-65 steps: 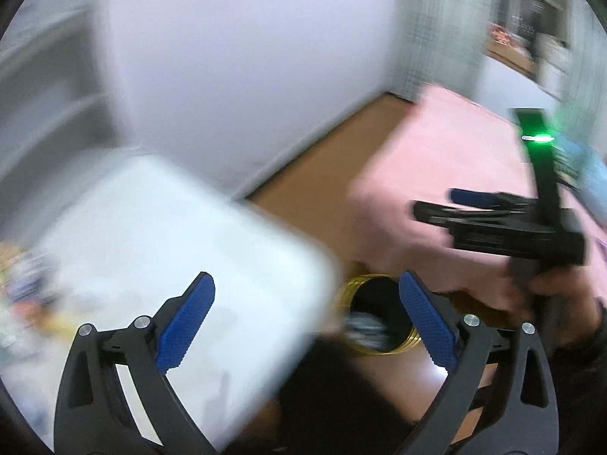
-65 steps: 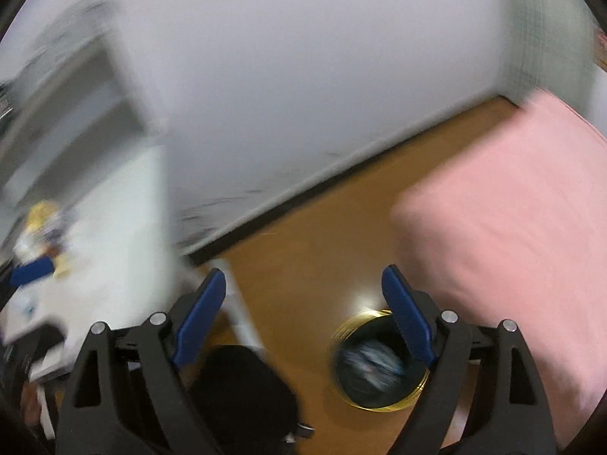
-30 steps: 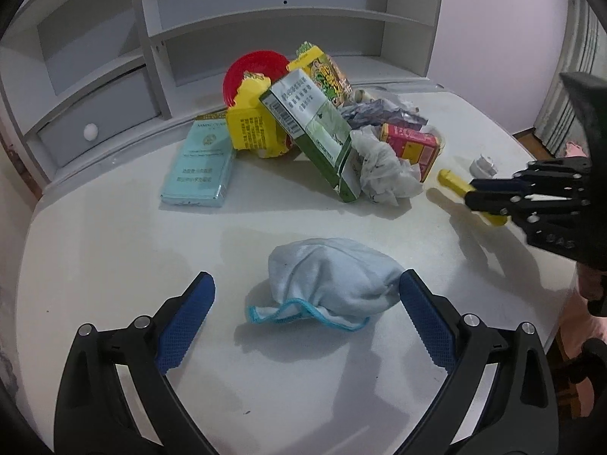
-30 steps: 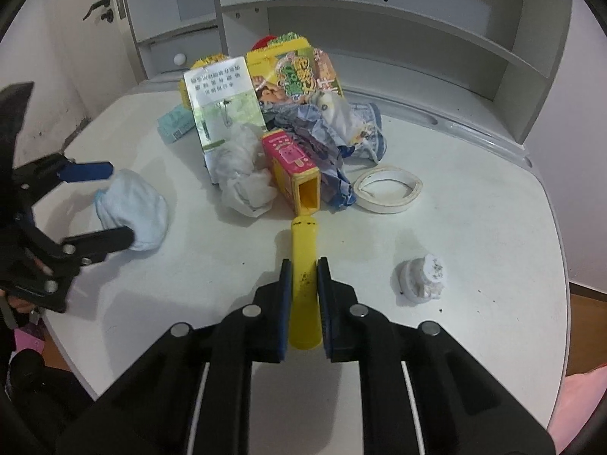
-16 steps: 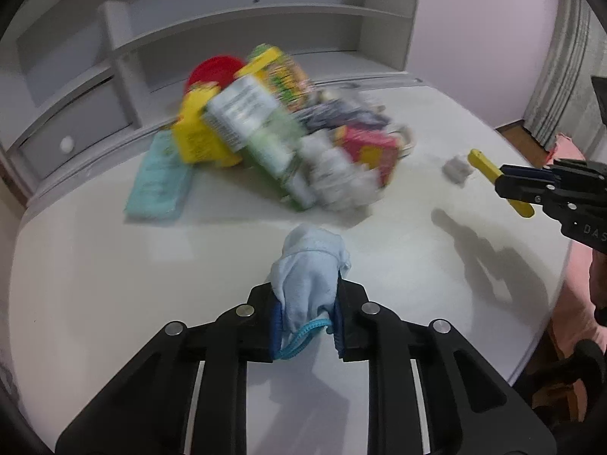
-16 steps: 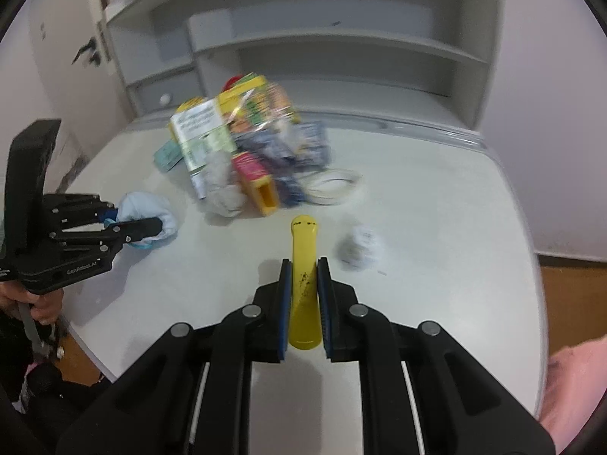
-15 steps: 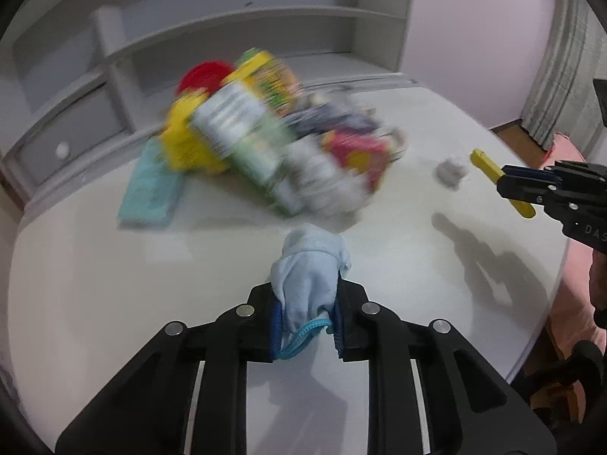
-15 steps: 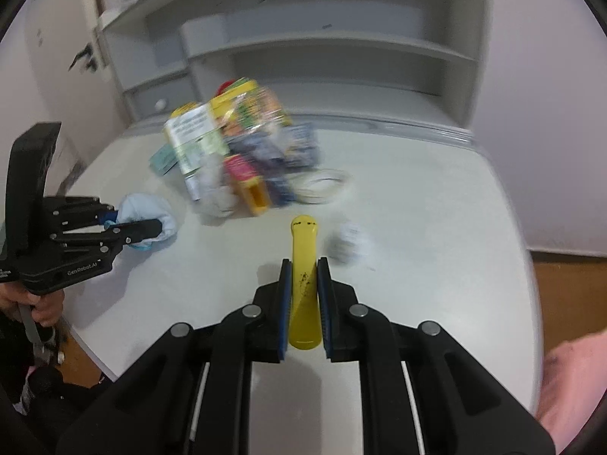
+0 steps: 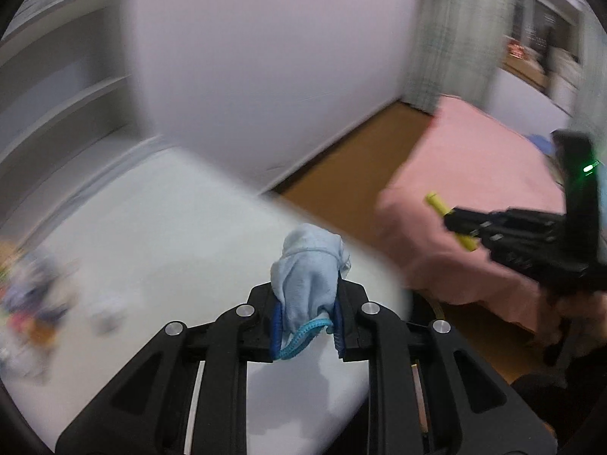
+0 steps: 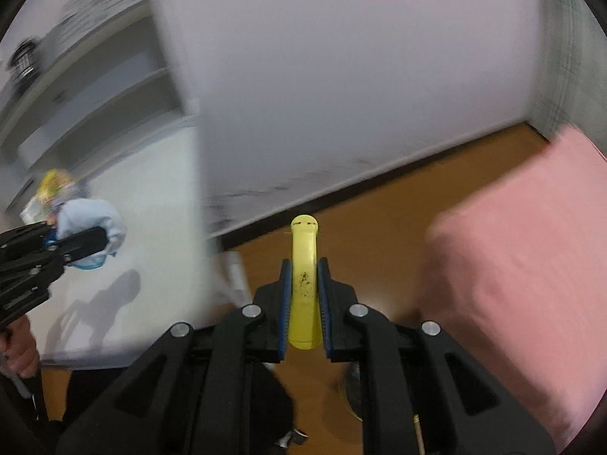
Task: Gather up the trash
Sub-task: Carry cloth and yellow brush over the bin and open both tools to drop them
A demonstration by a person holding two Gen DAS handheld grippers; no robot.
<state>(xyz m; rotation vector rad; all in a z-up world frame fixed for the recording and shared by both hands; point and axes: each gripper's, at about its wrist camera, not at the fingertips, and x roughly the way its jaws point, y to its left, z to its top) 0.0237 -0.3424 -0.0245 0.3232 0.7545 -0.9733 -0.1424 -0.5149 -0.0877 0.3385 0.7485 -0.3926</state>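
One cloth (image 9: 308, 265), one tube (image 10: 303, 261) (yellow).

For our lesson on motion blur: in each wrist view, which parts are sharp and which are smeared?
Left wrist view: the left hand-held gripper and its pale blue cloth are sharp; the white table and shelves smear. Right wrist view: the right hand-held gripper and yellow stick are crisp; wall, shelves and pink bed streak.

White table (image 9: 159, 227), blurred trash pile (image 9: 26, 295) at its far-left edge
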